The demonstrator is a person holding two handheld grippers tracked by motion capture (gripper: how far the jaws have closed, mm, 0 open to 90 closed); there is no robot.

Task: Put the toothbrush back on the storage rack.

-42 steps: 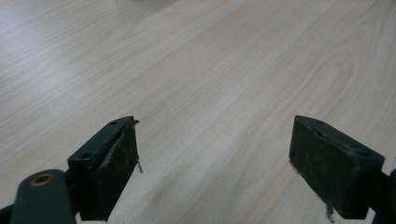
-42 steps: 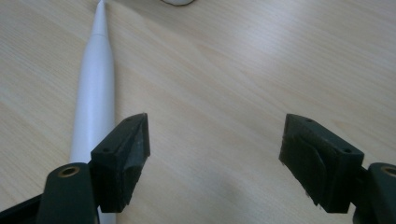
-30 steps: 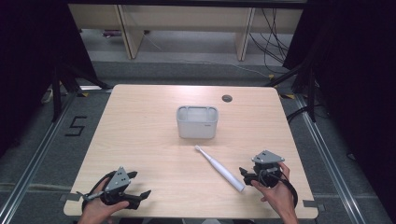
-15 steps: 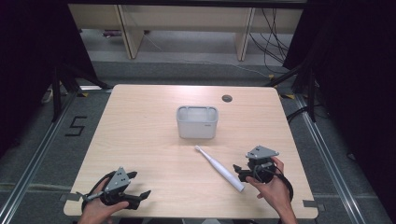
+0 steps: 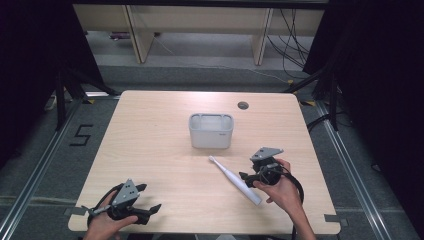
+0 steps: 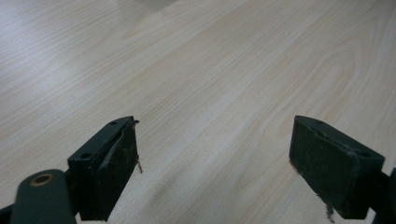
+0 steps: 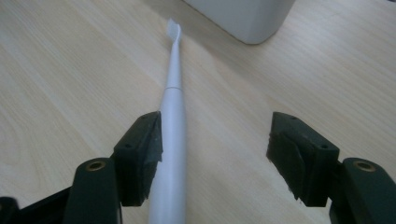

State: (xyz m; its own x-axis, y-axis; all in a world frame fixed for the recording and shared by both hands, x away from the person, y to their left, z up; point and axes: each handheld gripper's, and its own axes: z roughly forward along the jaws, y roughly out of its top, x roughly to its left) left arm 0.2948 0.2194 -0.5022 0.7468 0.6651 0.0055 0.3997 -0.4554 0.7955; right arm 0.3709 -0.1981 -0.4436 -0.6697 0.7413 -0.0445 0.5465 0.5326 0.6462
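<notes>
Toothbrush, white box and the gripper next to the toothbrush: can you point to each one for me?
Toothbrush (image 7: pixel 173 93), right gripper view, on its thin white neck.
White box (image 5: pixel 211 134), high view, on its front wall.
Right gripper (image 7: pixel 215 154), right gripper view, midway between its fingertips.

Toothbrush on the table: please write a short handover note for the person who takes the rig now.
Right gripper: open, jaws just been closing around the white toothbrush; its handle lies between them against one pad, not clamped.
Left gripper: open, nothing between its jaws, at the near left corner of the table.
Toothbrush lies flat, head toward the grey bin, apart from it.
Done: right gripper lined up on the handle.
Left: probably close, lift, and place it in the bin.
</notes>
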